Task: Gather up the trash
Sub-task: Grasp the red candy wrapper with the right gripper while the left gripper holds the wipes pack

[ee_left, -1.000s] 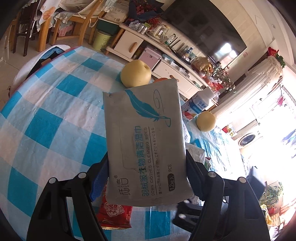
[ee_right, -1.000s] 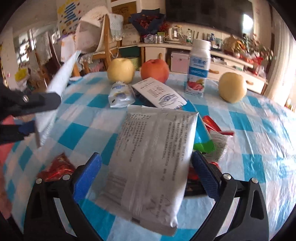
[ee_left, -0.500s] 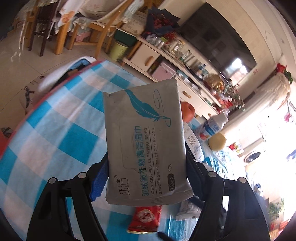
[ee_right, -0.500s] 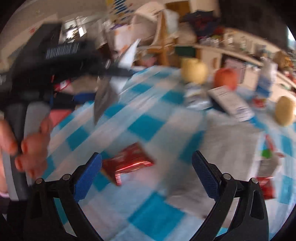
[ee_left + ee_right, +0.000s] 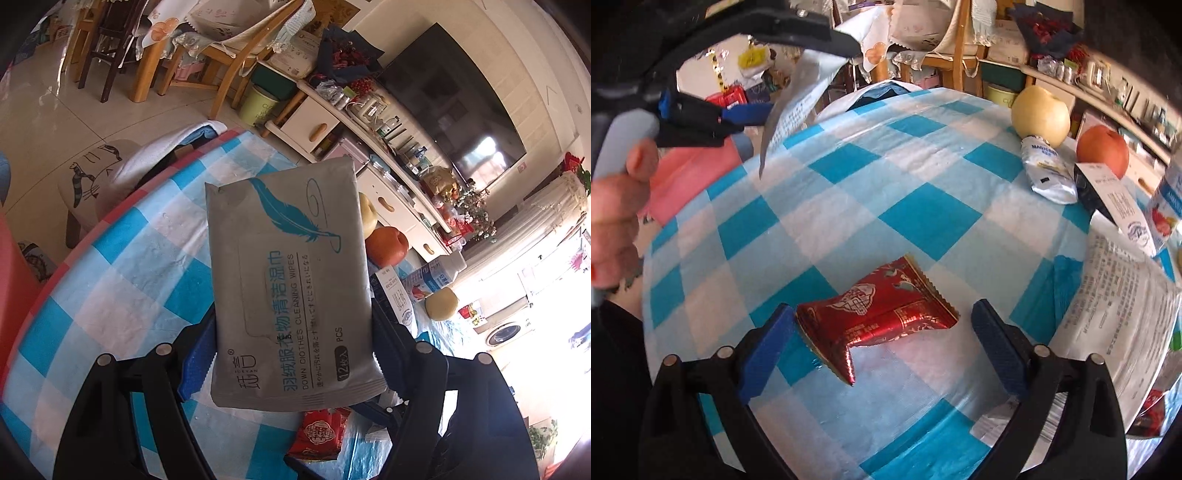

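Red wrapper between closing right fingers (left view: partly hidden).

Bright daylight — the window glare blown out, fisheye edges bent and dark, both views sharp.

Red wrapper: your wipes pack covers its upper part, lower centre of the left view.
Pear: mostly behind the pack's right edge.
White printed packet: cut off at the right view's right edge.
Milk bottle: only a sliver shows there.
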Motion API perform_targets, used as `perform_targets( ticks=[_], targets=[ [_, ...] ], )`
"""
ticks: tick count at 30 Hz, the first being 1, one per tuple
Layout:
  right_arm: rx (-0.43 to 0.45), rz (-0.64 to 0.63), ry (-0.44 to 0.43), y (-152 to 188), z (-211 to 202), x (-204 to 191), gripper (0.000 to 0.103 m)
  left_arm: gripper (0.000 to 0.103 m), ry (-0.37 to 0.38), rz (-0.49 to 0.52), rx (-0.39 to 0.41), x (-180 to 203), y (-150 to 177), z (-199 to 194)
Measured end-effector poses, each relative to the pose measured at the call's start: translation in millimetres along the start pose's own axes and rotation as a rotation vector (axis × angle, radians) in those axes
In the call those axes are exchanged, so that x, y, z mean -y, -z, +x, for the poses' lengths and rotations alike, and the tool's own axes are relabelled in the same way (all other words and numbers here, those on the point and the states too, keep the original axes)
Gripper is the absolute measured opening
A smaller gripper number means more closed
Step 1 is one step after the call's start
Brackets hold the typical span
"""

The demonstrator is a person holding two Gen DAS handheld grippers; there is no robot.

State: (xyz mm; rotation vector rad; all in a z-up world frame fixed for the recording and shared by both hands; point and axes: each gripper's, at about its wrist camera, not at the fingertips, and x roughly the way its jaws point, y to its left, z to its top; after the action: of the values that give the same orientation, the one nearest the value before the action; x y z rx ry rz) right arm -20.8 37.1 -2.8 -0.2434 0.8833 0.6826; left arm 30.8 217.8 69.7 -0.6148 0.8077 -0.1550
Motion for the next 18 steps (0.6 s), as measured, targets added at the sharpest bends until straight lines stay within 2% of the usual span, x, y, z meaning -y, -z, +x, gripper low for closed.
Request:
perform_targets(
  ticks=[2, 7, 9, 18],
  targets=[
    [0.007, 0.000, 0.013, -1.9, -0.4, -0.3, 0.076, 0.075, -0.005, -0.003, 0.004, -2.0, -2.1, -1.2],
    [0.027, 0.016, 0.030, -2.1, -0.1, 0.9, 0.069, 0.075, -0.029, -0.009, 0.006, -7.9, -5.6, -3.0],
    [0.037, 0.027, 0.057, -1.4, -1.8, 2.3, 0.054, 0.075, -0.046, -0.006, 0.009, -10.0, -7.2, -4.2],
    [0.054, 0.065, 0.102, 1.0, -7.6, 6.2, 0.049, 0.075, -0.093, 0.036, 0.022, -9.6, -9.0, -9.5]
  ],
)
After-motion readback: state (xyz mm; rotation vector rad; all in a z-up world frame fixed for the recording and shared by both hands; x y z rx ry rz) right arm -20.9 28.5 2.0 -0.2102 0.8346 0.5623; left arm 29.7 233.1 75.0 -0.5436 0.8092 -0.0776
